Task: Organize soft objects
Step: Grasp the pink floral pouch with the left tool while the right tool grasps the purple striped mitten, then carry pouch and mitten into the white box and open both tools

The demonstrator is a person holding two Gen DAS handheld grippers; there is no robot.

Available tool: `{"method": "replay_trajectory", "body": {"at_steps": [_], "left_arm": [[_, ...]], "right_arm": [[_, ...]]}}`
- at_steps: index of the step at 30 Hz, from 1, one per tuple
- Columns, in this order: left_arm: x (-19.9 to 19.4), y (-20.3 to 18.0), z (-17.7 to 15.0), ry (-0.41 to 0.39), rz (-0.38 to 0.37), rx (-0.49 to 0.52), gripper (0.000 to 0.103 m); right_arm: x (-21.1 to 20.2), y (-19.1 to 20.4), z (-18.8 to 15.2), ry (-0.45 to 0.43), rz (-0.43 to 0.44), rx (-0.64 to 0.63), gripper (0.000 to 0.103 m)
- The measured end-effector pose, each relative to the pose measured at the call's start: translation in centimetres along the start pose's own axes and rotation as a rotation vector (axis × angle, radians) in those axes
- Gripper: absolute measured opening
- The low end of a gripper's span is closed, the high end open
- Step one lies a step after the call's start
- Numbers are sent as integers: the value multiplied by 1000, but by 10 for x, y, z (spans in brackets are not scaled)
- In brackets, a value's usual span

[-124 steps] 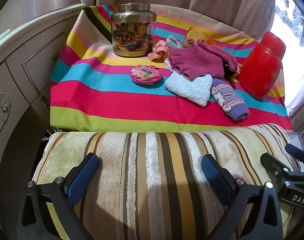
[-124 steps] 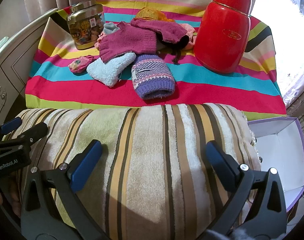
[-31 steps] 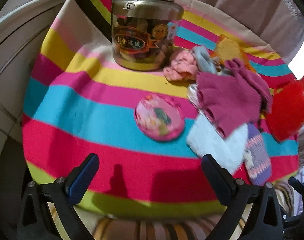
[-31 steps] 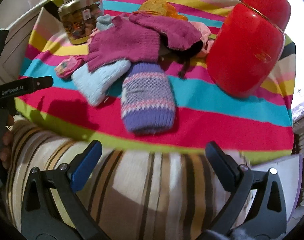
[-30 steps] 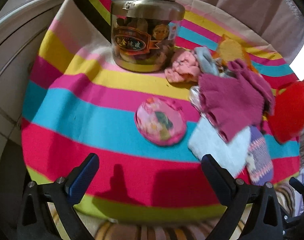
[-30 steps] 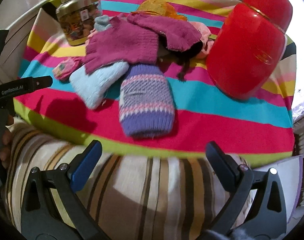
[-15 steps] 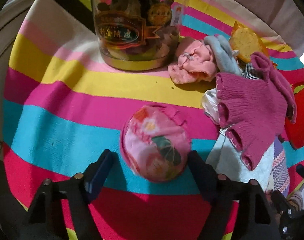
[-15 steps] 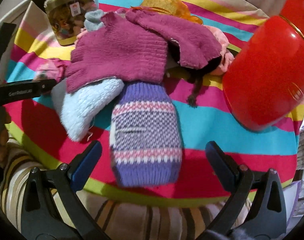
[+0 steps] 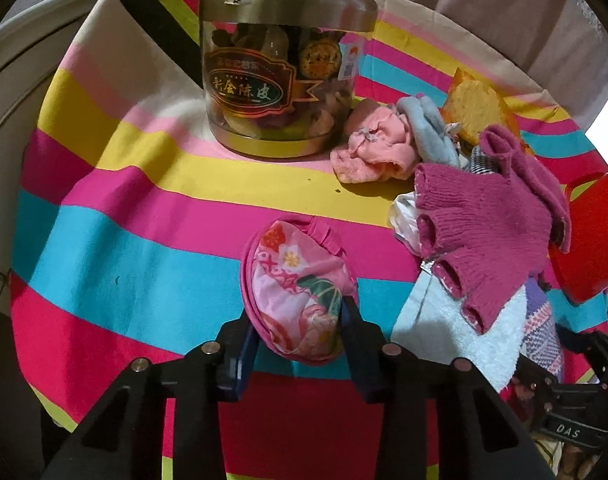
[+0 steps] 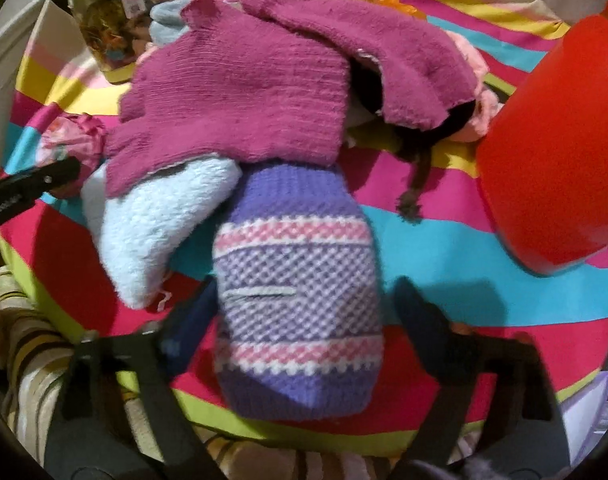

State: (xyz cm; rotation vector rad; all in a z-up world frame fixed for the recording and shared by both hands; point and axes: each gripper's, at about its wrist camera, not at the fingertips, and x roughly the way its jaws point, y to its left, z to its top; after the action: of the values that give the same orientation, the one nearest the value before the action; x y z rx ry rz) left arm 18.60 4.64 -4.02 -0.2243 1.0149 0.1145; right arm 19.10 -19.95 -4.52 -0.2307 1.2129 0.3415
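Observation:
A round pink floral pouch (image 9: 300, 292) lies on the striped cloth (image 9: 124, 264). My left gripper (image 9: 300, 336) has come down over its near half. The jaws are closing, both pads touch its sides and the pouch looks squeezed narrower. A purple-and-pink knitted mitten (image 10: 296, 280) lies lengthwise between the jaws of my right gripper (image 10: 304, 320). Those jaws are closing too, with a gap still showing at the right pad. Magenta knit gloves (image 10: 240, 92) overlap the mitten's far end and a light blue fluffy sock (image 10: 152, 224).
A gold-lidded jar (image 9: 284, 76) stands at the back, with a pink sock (image 9: 376, 152) and an orange piece (image 9: 476, 108) beside it. A red flask (image 10: 556, 152) stands close on the right. A striped cushion (image 10: 24, 360) borders the near edge.
Both grippers moved forward and down over the cloth. The left jaws narrowed from wide apart onto the pouch. The right jaws began narrowing around the purple mitten.

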Motion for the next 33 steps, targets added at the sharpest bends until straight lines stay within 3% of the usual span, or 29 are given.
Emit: {"method": "replay_trajectory", "body": {"at_steps": [5,10,22,27,33], "left_arm": [[-12,3,-10,-18,-13,-18,32],[-37,0,-19,-59,-17,-35,31],[-88,-17,-36,-141,-76,-69,30],[-103,-53,-54,-123,-155,-18,30],[-115,-122,-71,-92,-270,105,30]], "right_arm": [[-10,-6,-6,-36,13,-10,44],[-21,-10,-18,-59,28,3,30],[-73,-41,-54,-159,86,70,27],[-107,-37,-69,-189,115,117,27],[-136,-75,-105,-232,66,201,27]]}}
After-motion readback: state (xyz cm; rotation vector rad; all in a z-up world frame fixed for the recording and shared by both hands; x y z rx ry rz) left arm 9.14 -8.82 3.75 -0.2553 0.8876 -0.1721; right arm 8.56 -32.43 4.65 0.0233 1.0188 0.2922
